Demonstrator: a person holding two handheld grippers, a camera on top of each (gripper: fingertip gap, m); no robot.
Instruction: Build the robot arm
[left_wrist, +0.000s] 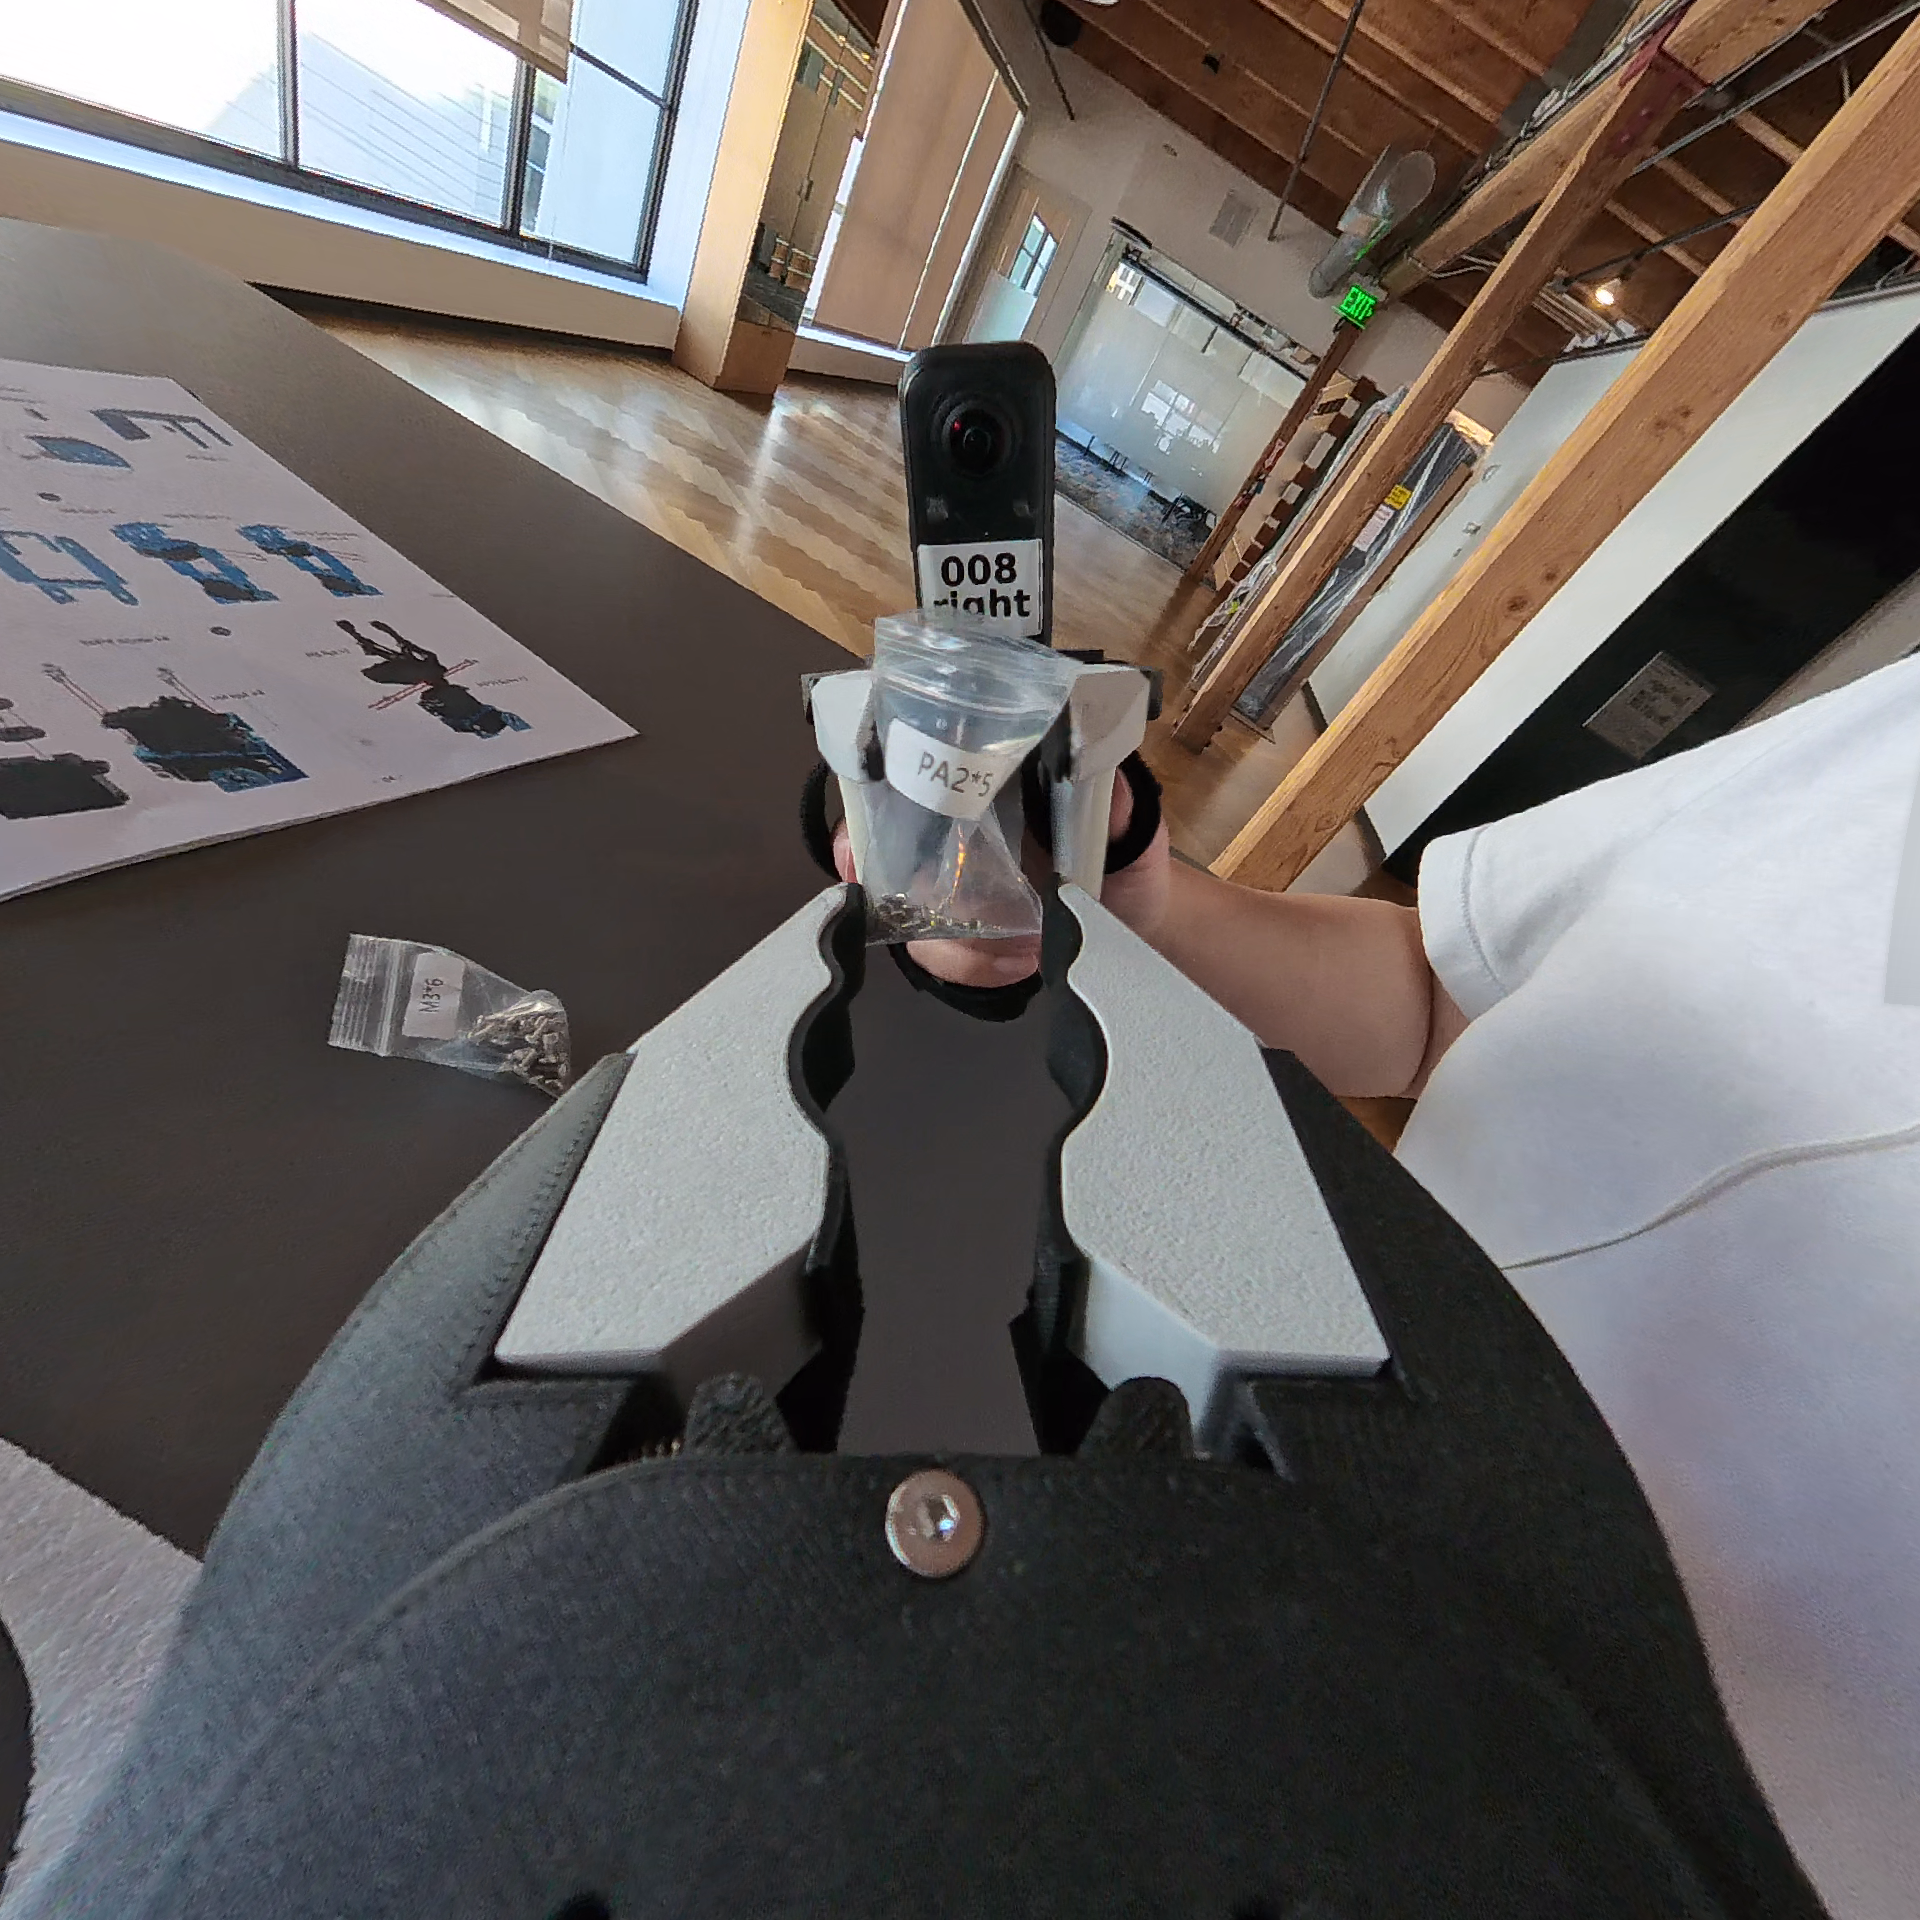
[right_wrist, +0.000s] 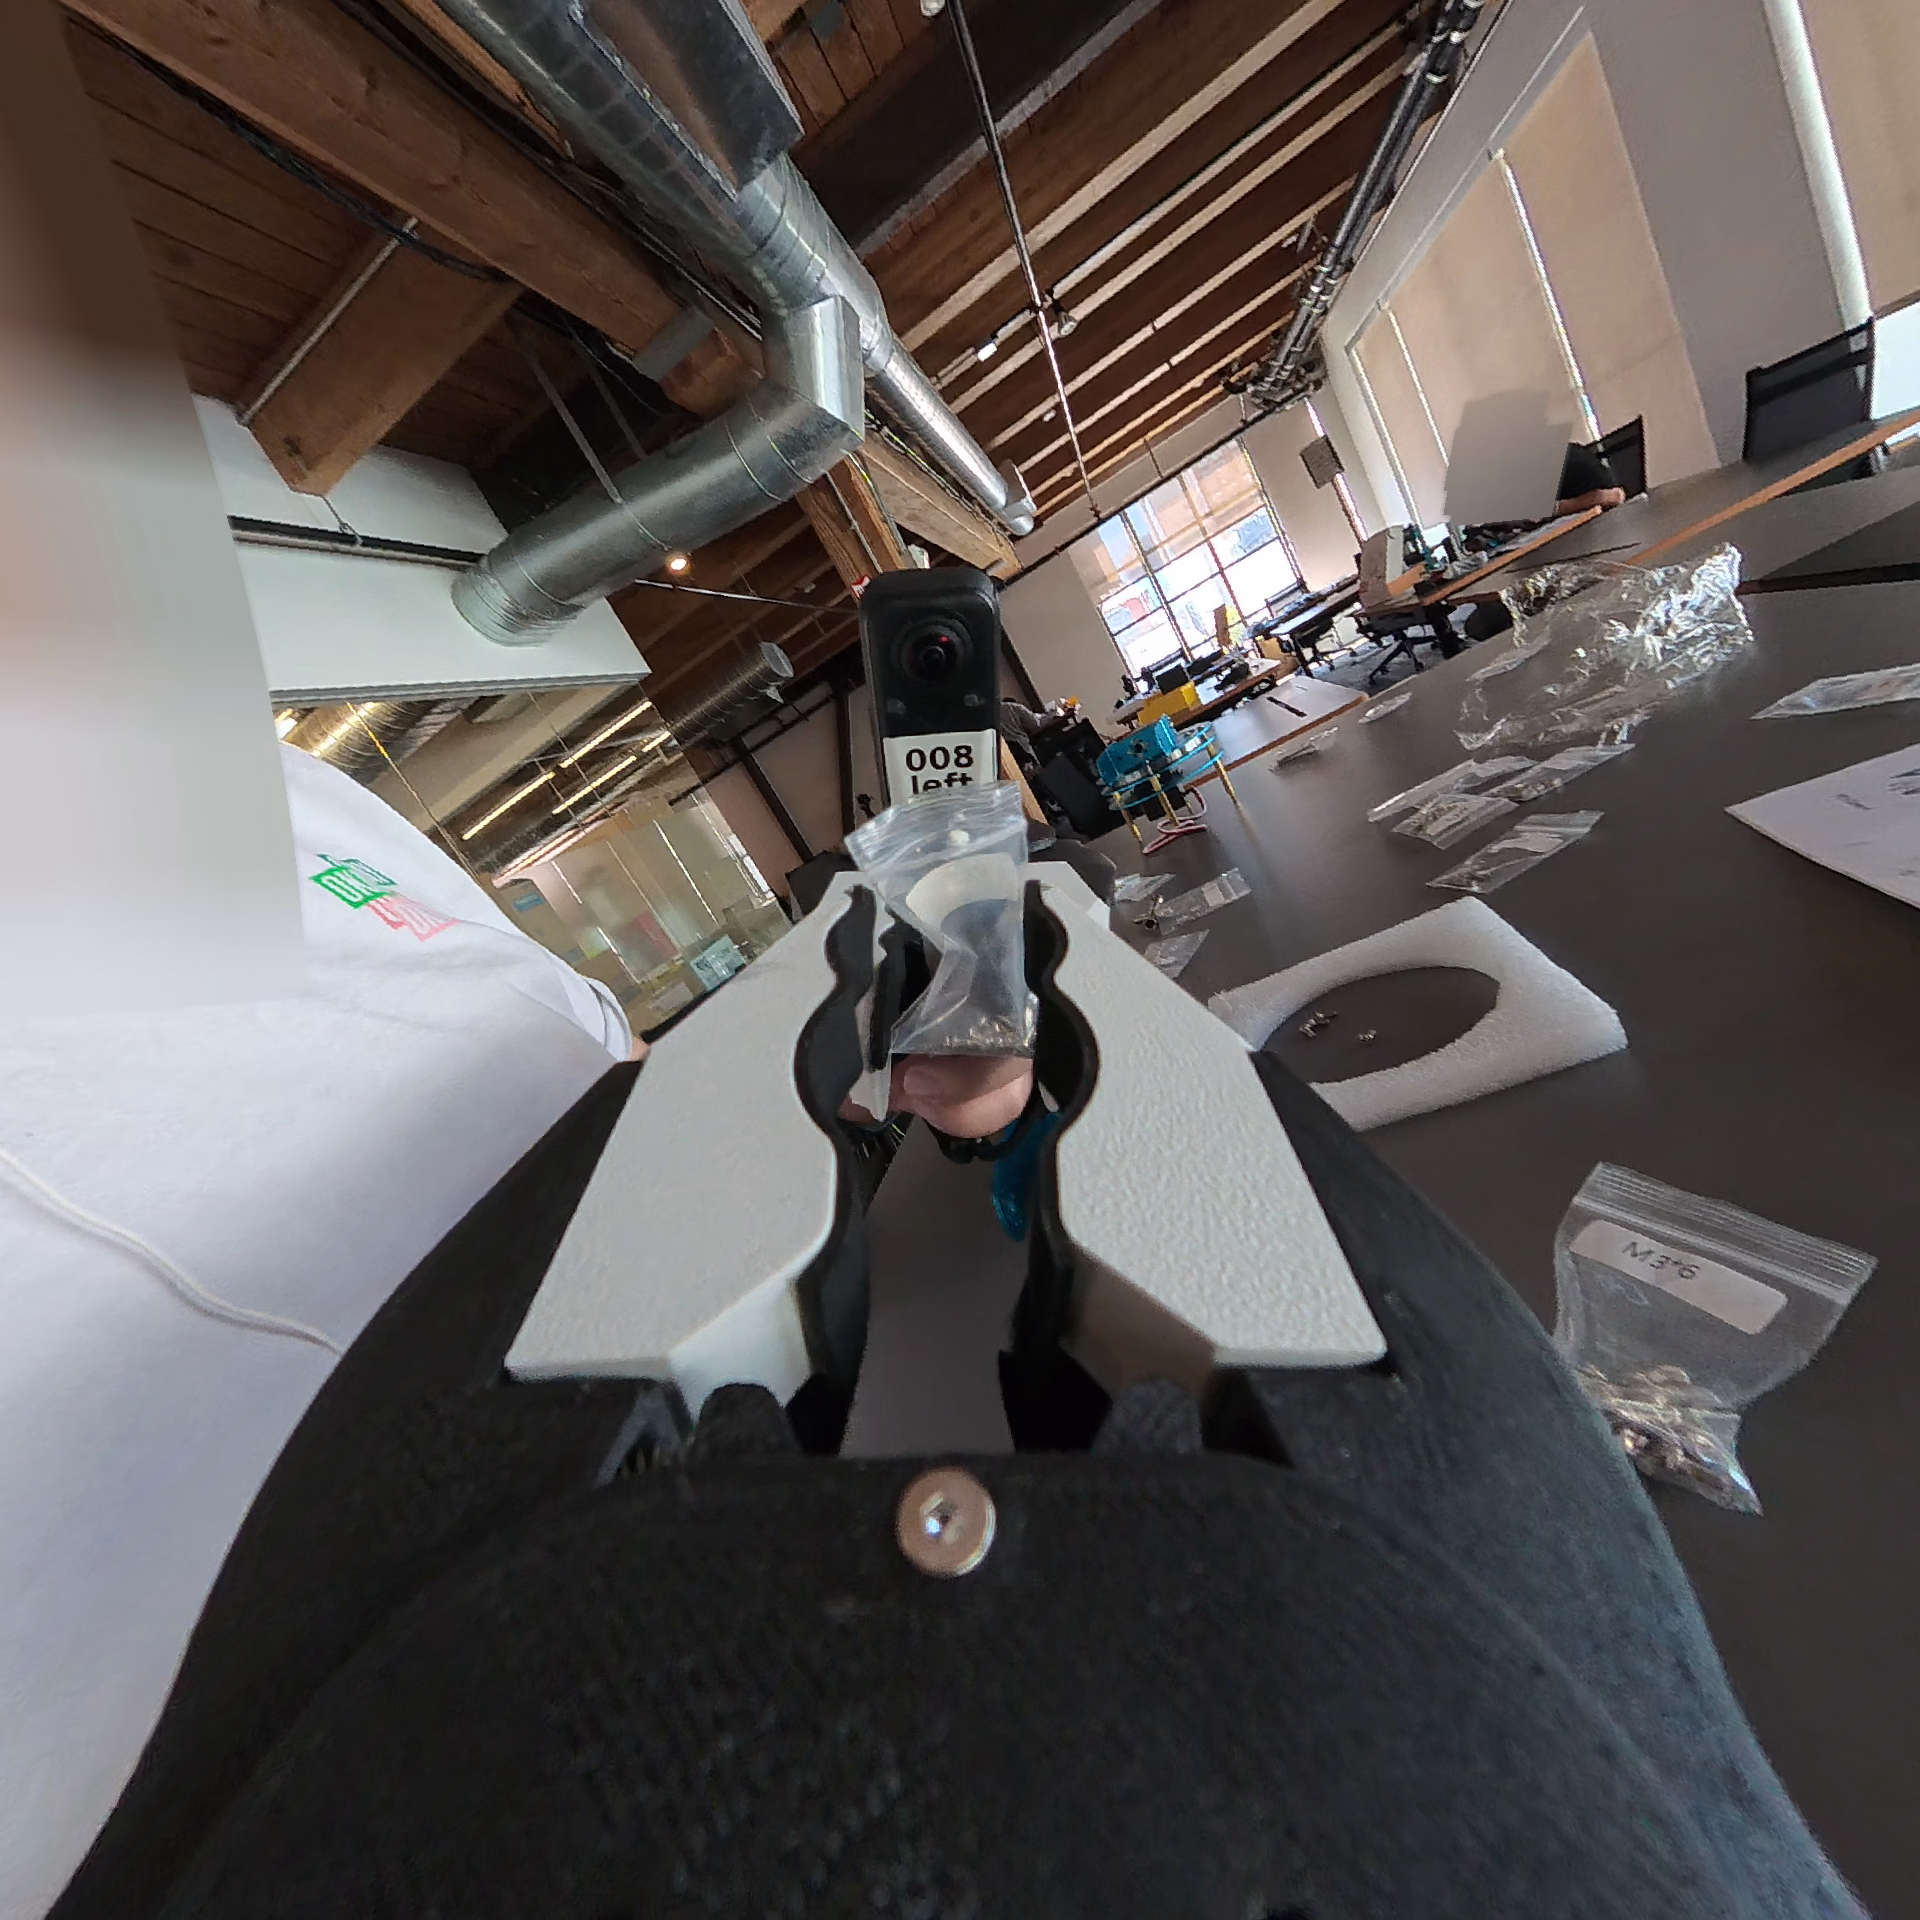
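Left fingers: my left gripper (left_wrist: 954, 909) has its fingers parted on either side of the bottom of a small clear bag (left_wrist: 951, 831). I cannot tell whether the pads press the plastic or only flank it.
Right fingers: my right gripper (right_wrist: 945, 899) faces the left one, tip to tip. Its fingers are closed on the upper half of the bag and carry it.
Held bag: it hangs in the air above the bench (left_wrist: 623, 831), between the two grippers. It is pinched into a funnel, and small dark screws are heaped in the bottom corner.
Held bag closure: the zip strip stands above the right fingers. I cannot tell whether it is sealed.
Second bag (left_wrist: 457, 1013): it lies flat on the bench at near left, apart from both grippers. It contains silver screws.
Foam piece (right_wrist: 1558, 1013): it is white and has a round cut-out, and a few loose screws lie inside the cut-out.
Far bench: more small bags (right_wrist: 1496, 800) and a crumpled clear wrap (right_wrist: 1621, 644) lie there.
Printed sheet (left_wrist: 260, 644): it lies at far left and carries blue and black assembly drawings.
Writing: each bag has a white sticker with a short printed code. Each gripper camera has a white tag, and a green lit sign hangs in the far room. None of this text is reproduced here.
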